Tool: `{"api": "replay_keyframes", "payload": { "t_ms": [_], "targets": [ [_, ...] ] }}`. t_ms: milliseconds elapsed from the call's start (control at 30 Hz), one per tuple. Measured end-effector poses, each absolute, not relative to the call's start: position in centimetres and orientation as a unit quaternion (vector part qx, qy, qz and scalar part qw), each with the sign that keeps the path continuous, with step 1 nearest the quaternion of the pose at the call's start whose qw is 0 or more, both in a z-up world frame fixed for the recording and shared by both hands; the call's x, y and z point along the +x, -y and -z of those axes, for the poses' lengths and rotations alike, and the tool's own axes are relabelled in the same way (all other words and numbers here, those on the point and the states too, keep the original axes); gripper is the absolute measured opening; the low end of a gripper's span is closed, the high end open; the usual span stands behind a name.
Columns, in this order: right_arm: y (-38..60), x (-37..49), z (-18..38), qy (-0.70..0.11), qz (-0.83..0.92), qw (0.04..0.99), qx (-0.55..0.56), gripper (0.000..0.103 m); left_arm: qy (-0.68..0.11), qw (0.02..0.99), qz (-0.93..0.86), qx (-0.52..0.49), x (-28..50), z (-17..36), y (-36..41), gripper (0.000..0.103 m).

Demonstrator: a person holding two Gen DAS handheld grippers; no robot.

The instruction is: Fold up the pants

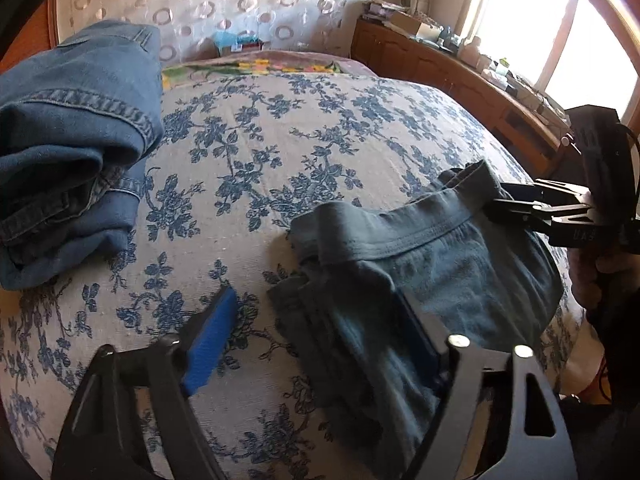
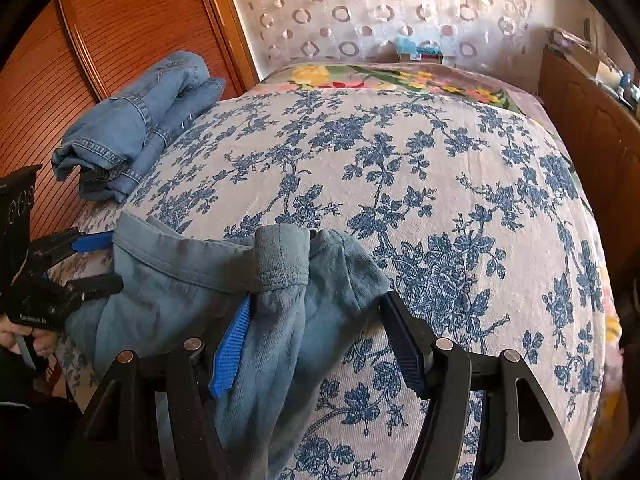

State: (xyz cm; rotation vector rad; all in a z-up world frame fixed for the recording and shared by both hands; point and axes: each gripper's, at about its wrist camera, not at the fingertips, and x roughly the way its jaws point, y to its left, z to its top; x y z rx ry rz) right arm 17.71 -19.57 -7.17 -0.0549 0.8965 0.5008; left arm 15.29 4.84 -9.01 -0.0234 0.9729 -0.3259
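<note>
Grey-blue soft pants [image 1: 420,272] lie folded in a bundle on the floral bedspread [image 1: 280,152]; they also show in the right wrist view [image 2: 224,280]. My left gripper [image 1: 320,320] is open, its jaws wide around the bundle's left end, one blue pad [image 1: 208,344] resting on the bedspread. My right gripper [image 2: 316,340] is open, jaws astride the bundle's right end near the cuff [image 2: 282,256]. In the left wrist view the right gripper [image 1: 516,208] sits at the waistband edge. In the right wrist view the left gripper [image 2: 96,262] sits at the bundle's far side.
Folded blue jeans [image 1: 68,152] lie at the bed's left side, near a wooden wardrobe [image 2: 100,40]. A flowered blanket [image 2: 400,76] covers the bed's far end. A wooden sideboard [image 1: 460,76] with clutter runs along the right, under a bright window.
</note>
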Motion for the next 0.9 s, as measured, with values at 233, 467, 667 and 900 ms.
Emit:
{"api": "replay_keyframes", "payload": {
  "t_ms": [233, 467, 667, 900],
  "targets": [
    [19.0, 18.0, 6.9, -0.439, -0.246, 0.864, -0.027, 0.054, -0.482, 0.861, 0.157, -0.033, 15.4, 8.7, -5.6, 0.049],
    [18.8, 18.6, 7.1, -0.442, -0.26, 0.858, -0.019, 0.042, -0.481, 0.861, 0.161, -0.041, 15.7, 8.7, -5.0, 0.045],
    [18.7, 18.9, 7.4, -0.438, -0.27, 0.857, -0.007, 0.032, -0.478, 0.859, 0.174, -0.047, 16.1, 8.9, -4.5, 0.023],
    [18.7, 18.9, 7.4, -0.439, -0.279, 0.854, 0.004, 0.022, -0.475, 0.86, 0.179, -0.048, 16.2, 8.5, -4.5, 0.015]
  ]
}}
